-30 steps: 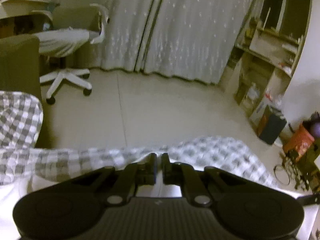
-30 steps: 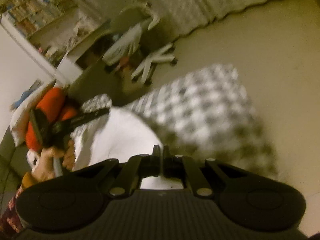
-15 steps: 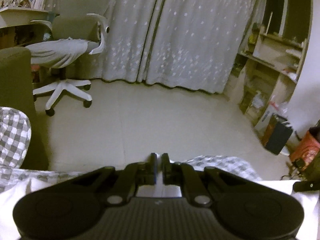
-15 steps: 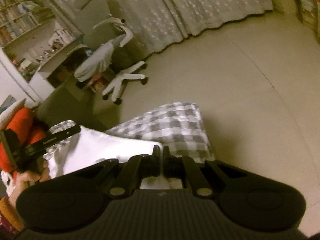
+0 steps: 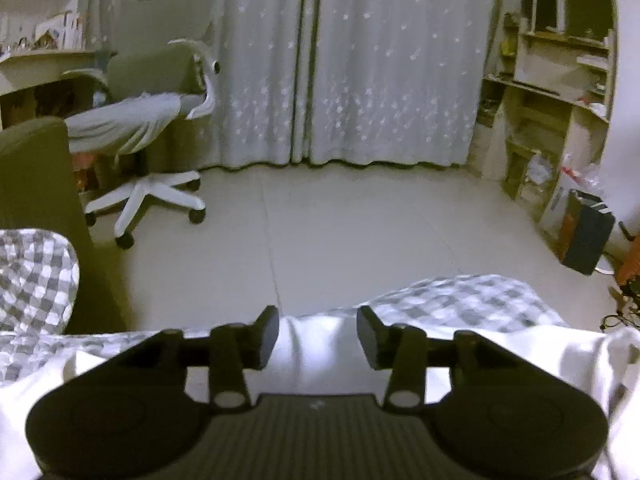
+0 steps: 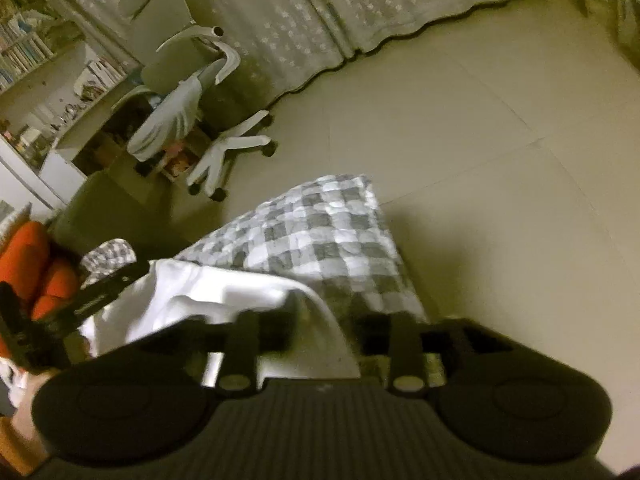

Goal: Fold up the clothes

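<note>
Down at the lower left of the left wrist view, a grey-and-white checked bed cover [image 5: 36, 280] bulges beside a dark olive headboard [image 5: 36, 184]. At the bottom centre the left tool [image 5: 317, 334] has its jaws opening; a fold of the white garment [image 5: 316, 344] lies between them, the pads apart from it. The garment spreads across the bed to the lower right. At upper left stands a swivel chair [image 5: 148, 120], a grey cloth draped over its seat. Upper centre, the starred curtains [image 5: 360, 60] hang shut. At the right, wooden shelves [image 5: 552, 92] hold papers and small clutter, too blurred to name.

In the right wrist view, a hand [image 6: 28, 404] at lower left holds the left tool, and the garment [image 6: 208, 292] lies on the checked cover [image 6: 320, 232]. The right tool [image 6: 326, 334], bottom centre, is blurred, its jaws opening over the garment's edge.
</note>
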Available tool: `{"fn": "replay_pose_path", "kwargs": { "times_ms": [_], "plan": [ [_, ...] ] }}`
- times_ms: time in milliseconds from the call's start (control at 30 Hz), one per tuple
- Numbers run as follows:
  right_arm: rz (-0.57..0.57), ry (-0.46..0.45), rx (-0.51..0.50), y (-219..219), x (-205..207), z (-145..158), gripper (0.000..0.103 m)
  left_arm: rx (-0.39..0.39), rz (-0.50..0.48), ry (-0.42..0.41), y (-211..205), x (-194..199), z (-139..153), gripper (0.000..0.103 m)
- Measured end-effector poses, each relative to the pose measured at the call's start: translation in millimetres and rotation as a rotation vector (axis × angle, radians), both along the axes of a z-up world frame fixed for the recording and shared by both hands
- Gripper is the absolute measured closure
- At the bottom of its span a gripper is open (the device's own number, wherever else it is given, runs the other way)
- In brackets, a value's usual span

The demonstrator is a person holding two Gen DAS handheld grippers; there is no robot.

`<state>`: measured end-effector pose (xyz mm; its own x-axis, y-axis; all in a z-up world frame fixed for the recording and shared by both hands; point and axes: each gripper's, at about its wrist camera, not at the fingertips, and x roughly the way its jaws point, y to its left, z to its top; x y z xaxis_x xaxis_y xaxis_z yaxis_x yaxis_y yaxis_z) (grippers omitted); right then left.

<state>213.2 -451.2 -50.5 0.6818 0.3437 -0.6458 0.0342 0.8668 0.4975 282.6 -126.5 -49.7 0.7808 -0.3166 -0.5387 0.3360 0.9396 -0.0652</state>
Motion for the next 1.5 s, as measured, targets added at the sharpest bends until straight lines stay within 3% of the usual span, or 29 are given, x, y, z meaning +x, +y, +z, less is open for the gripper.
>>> {"fn": "replay_pose_path", "kwargs": {
  "times_ms": [167,467,667,867,1000,1133,1333,1500],
  "plan": [
    [-0.018,-0.005,0.014,-6.6,-20.6,4.7,0.058,0.012,-0.042,0.031,-13.5,-23.3,5.7,0.053],
    [0.006,0.045,0.038,-3.8,-66.6,4.1,0.058,-0.090,-0.158,0.107,-28.8,-72.1,20.6,0.054],
    [0.008,0.049,0.087,-5.6,-90.5,9.1,0.058,-0.112,-0.238,0.228,-45.1,-99.3,21.6,0.054],
    [0.032,0.068,0.140,0.3,-115.0,10.5,0.058,-0.097,-0.281,0.401,-61.9,-126.5,7.3,0.056],
    [0.035,0.083,0.171,4.7,-132.7,7.9,0.058,-0.094,-0.289,0.484,-69.1,-141.7,-2.8,0.064],
    [0.032,0.093,0.210,5.3,-147.4,4.7,0.058,-0.095,-0.276,0.498,-76.5,-152.9,-4.3,0.065],
    [0.025,0.112,0.294,3.4,-164.9,-5.3,0.058,-0.103,-0.269,0.532,-83.9,-167.4,-5.9,0.087],
    [-0.002,0.103,0.339,2.8,-171.9,-13.8,0.058,-0.203,-0.230,0.596,-82.1,-171.7,-6.2,0.096]
  ]
}}
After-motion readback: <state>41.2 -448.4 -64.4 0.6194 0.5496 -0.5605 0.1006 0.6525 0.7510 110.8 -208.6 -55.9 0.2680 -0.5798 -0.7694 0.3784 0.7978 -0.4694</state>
